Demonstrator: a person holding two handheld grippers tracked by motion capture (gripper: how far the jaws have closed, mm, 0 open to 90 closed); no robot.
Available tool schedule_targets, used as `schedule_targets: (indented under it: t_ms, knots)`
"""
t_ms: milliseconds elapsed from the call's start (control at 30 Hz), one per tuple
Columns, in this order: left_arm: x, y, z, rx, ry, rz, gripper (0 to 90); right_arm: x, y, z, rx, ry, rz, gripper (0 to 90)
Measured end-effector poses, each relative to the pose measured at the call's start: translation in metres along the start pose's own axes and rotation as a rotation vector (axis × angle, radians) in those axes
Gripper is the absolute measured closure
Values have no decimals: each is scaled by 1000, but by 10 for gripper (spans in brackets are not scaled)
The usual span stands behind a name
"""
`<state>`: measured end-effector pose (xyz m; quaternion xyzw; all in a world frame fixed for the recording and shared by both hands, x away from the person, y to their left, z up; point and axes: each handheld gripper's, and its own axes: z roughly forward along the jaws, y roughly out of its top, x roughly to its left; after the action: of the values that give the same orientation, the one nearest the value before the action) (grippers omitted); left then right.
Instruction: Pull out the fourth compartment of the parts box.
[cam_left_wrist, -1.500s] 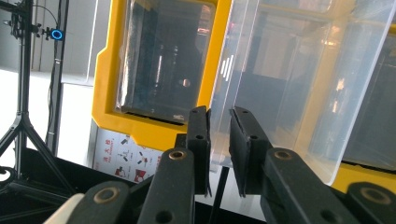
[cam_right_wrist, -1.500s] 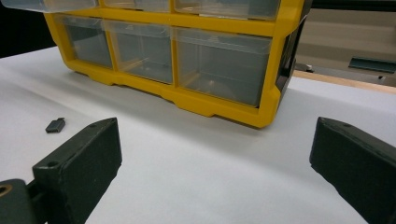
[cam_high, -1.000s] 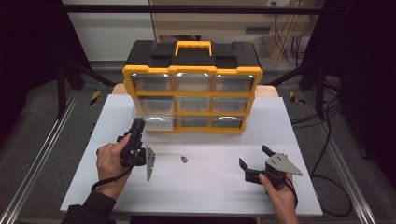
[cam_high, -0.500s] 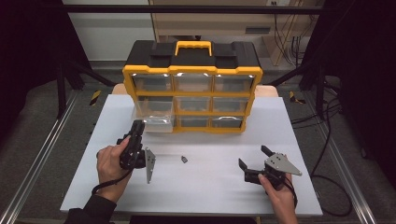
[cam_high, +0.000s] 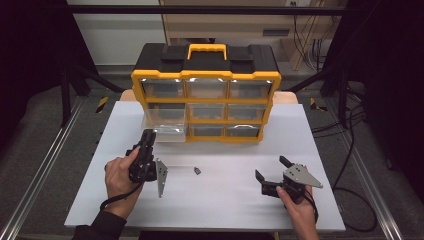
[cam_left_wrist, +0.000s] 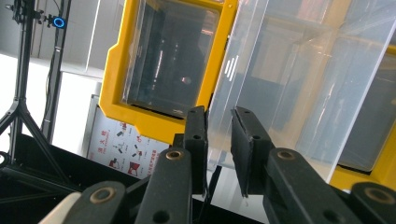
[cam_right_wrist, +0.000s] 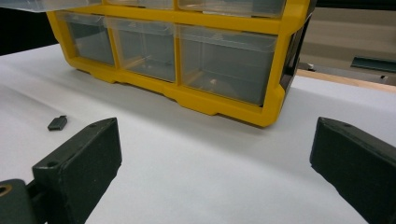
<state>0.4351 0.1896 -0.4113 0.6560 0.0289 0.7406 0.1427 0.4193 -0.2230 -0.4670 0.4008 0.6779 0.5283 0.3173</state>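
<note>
Drawer: clear plastic, pulled partway out of the organizer's middle-left slot, over the bench's back-left area.
Left gripper: jaws close on either side of the drawer's front wall; a slim gap shows, so a firm pinch cannot be confirmed.
Right gripper: jaws spread wide, holding nothing, near the bench's front-right corner.
Organizer: yellow-and-black, nine drawers, at the bench's back edge.
Small dark part: lying mid-bench, between the grippers.
</note>
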Motion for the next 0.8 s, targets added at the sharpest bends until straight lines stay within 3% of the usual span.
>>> schedule_targets:
  t_ms: [800]
  knots:
    - [1, 0, -3, -2, -6, -19, 758, 1, 0, 0, 2, 3, 0, 24]
